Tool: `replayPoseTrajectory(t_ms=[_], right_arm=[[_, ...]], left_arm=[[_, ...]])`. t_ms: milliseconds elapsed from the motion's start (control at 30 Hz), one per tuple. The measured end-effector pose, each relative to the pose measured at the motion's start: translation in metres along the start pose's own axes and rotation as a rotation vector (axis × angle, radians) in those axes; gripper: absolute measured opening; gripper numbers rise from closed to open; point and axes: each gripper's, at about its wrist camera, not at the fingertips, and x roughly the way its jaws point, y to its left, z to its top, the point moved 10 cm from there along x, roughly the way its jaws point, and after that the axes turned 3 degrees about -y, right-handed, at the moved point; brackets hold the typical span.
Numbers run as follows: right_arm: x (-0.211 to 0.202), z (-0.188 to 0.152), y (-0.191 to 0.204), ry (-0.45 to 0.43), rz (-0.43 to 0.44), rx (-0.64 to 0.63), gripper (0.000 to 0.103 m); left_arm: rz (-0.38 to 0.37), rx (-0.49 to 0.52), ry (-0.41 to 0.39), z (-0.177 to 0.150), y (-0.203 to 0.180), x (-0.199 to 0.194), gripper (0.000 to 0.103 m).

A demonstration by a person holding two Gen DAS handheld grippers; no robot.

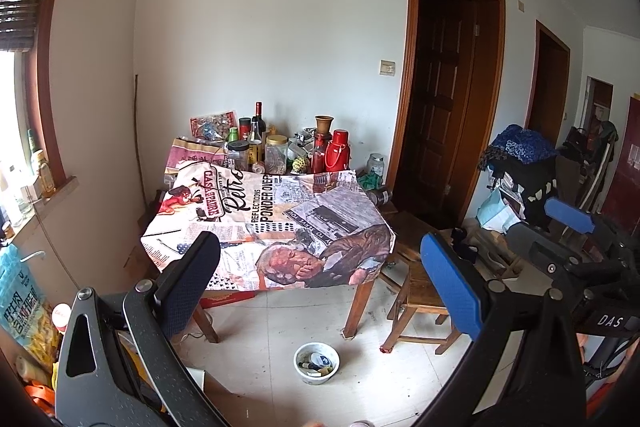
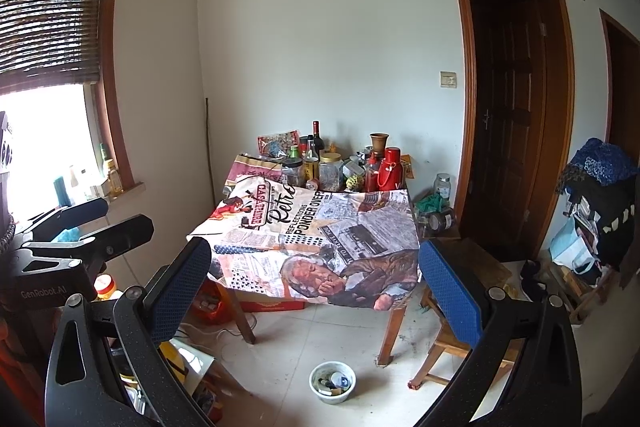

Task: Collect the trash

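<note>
A white bowl (image 1: 316, 363) holding small scraps sits on the tiled floor in front of the table; it also shows in the right wrist view (image 2: 332, 382). My left gripper (image 1: 320, 259) is open and empty, held well above and short of the bowl. My right gripper (image 2: 316, 263) is open and empty too, at a similar height. The right gripper appears at the right edge of the left wrist view (image 1: 568, 223), and the left gripper at the left edge of the right wrist view (image 2: 80, 223).
A table (image 1: 272, 223) with a newspaper-print cloth carries bottles, jars and a red flask (image 1: 338, 149) at its back. A wooden chair (image 1: 420, 291) stands right of it. Clutter lies at the left wall and by the doors (image 1: 444, 83).
</note>
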Motion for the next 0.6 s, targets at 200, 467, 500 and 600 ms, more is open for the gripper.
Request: replayPoseTrajectory(t_ms=[200,467,500,600], right_arm=[[0.0016,-0.0006,-0.0026,0.003,-0.006,0.009,0.103],[0.0047,-0.0019,-0.0037,0.009,-0.010,0.016,0.103],[0.0058,-0.0019,-0.0038,0.011,-0.009,0.016,0.103],[0.0098,-0.0024,-0.0049,0.018,-0.010,0.018,0.103]], left_arm=[[-0.003,-0.001,0.008,-0.0018,-0.0020,0.0019,0.102],[-0.021,-0.017,0.019,-0.0024,0.0009,0.0061,0.102],[-0.022,-0.019,0.019,-0.0025,0.0010,0.0067,0.102],[-0.027,-0.016,0.026,-0.0031,0.0003,0.0092,0.102]])
